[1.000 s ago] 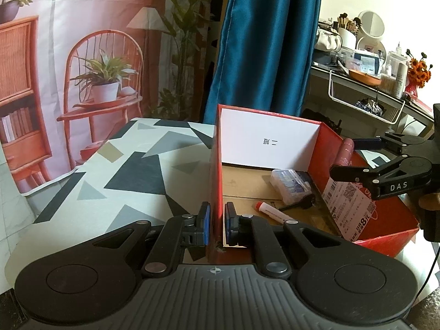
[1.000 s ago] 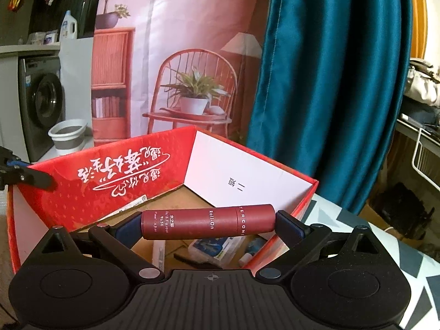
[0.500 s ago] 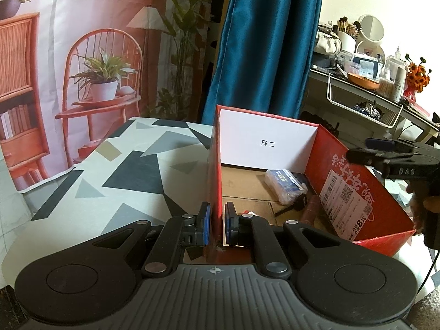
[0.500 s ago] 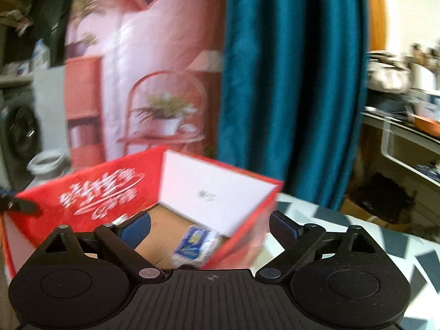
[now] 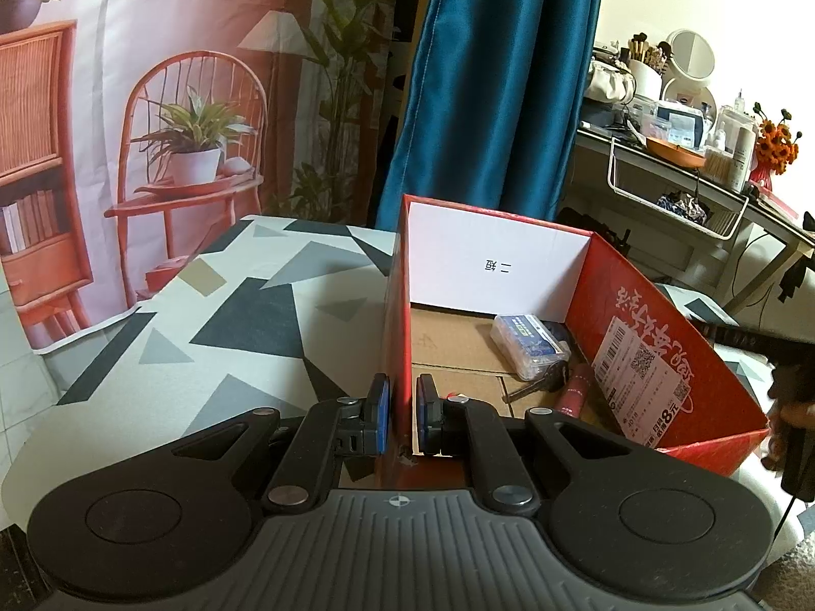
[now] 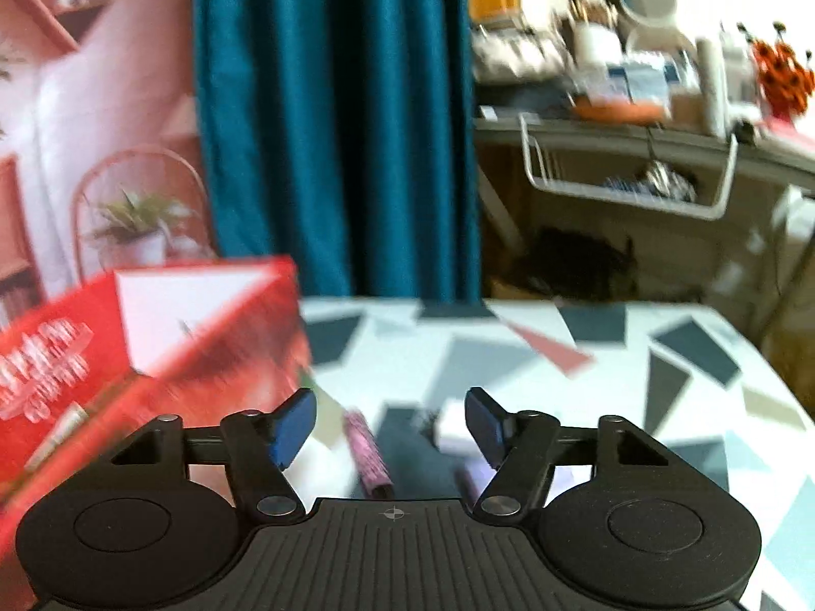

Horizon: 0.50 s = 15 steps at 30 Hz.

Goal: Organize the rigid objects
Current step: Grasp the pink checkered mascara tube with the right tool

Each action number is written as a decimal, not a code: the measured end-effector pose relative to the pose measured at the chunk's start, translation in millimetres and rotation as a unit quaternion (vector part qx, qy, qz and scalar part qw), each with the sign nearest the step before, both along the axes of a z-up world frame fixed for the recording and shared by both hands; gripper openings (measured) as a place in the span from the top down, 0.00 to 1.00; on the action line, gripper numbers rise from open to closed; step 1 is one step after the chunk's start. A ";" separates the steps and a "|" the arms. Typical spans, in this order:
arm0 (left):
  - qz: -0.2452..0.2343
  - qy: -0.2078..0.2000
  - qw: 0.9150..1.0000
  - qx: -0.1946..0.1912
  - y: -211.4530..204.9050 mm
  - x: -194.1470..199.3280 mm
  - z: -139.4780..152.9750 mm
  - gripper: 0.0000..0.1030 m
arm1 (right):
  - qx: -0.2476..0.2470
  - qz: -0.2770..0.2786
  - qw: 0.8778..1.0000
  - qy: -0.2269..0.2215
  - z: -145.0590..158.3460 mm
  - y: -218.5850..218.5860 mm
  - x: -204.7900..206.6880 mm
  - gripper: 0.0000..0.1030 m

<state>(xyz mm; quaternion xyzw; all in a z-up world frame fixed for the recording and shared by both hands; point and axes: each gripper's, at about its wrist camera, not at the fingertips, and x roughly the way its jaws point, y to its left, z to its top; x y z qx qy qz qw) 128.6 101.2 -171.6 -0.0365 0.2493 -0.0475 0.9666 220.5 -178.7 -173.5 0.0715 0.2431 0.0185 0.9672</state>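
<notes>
1. Left wrist view only: the left gripper (image 5: 402, 410) is clamped on the near wall of the red box (image 5: 657, 315), one blue pad on each face of the wall (narrow gap, filled by the cardboard).
2. Left wrist view only: the box floor holds a clear plastic case (image 5: 530, 338), a dark key (image 5: 540, 384) and a dark-red tube (image 5: 575, 389). The tube lies against the right inner wall, its long axis running from near to far along that wall.
3. Right wrist view only: the right gripper (image 6: 389, 422) is spread wide and holds nothing, above the patterned table (image 6: 509, 356) to the right of the box (image 6: 204, 336).
4. Right wrist view only: a pink cylindrical item (image 6: 367, 453) lies on the table between the jaws, long axis pointing away from the camera, tilted slightly left. A white object (image 6: 453, 427) lies just beside it.
5. Limits: the right wrist view is motion-blurred, so the pink item and white object cannot be identified. In the left wrist view the tube's near end is cut off by the gripper's finger, and the right gripper appears only as a dark blurred shape at the right edge.
</notes>
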 end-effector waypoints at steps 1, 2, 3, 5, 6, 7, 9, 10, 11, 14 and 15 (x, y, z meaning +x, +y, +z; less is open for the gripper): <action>0.000 0.000 1.000 -0.001 0.0 0.0 0.0 0.88 | -0.005 -0.002 1.000 0.012 -6.4 -0.6 3.6 0.44; 0.000 0.001 1.000 -0.001 -0.1 0.1 0.1 0.88 | -0.012 0.001 1.000 0.024 -12.4 1.0 8.2 0.48; 0.001 0.001 1.000 -0.001 -0.3 0.1 0.2 0.88 | -0.020 0.006 0.999 0.035 -18.5 3.7 12.5 0.50; 0.002 0.002 1.000 0.001 -0.9 0.3 0.5 0.88 | -0.041 0.023 0.997 0.054 -27.1 12.9 25.3 0.54; 0.003 0.003 1.000 0.002 -1.2 0.7 0.8 0.88 | -0.050 0.031 0.996 0.061 -30.6 18.0 32.7 0.54; 0.005 0.005 1.000 0.001 -1.9 1.4 1.1 0.88 | -0.056 0.035 0.995 0.068 -32.3 23.9 39.3 0.56; 0.006 0.006 1.000 0.007 -2.7 1.8 1.6 0.88 | -0.058 0.046 0.994 0.083 -37.0 31.5 54.8 0.57; 0.006 0.006 1.000 0.010 -3.4 1.9 1.6 0.88 | -0.059 0.052 0.993 0.090 -39.5 34.0 61.5 0.60; 0.006 0.006 1.000 0.011 -3.4 2.0 1.8 0.88 | -0.063 0.055 0.992 0.096 -42.5 36.9 68.1 0.61; 0.006 0.006 1.000 0.012 -3.0 2.2 1.7 0.88 | -0.068 0.055 0.990 0.113 -49.5 43.6 83.5 0.66; 0.006 0.006 1.000 0.012 -3.1 1.7 1.6 0.88 | -0.066 0.051 0.990 0.118 -51.9 44.9 87.7 0.67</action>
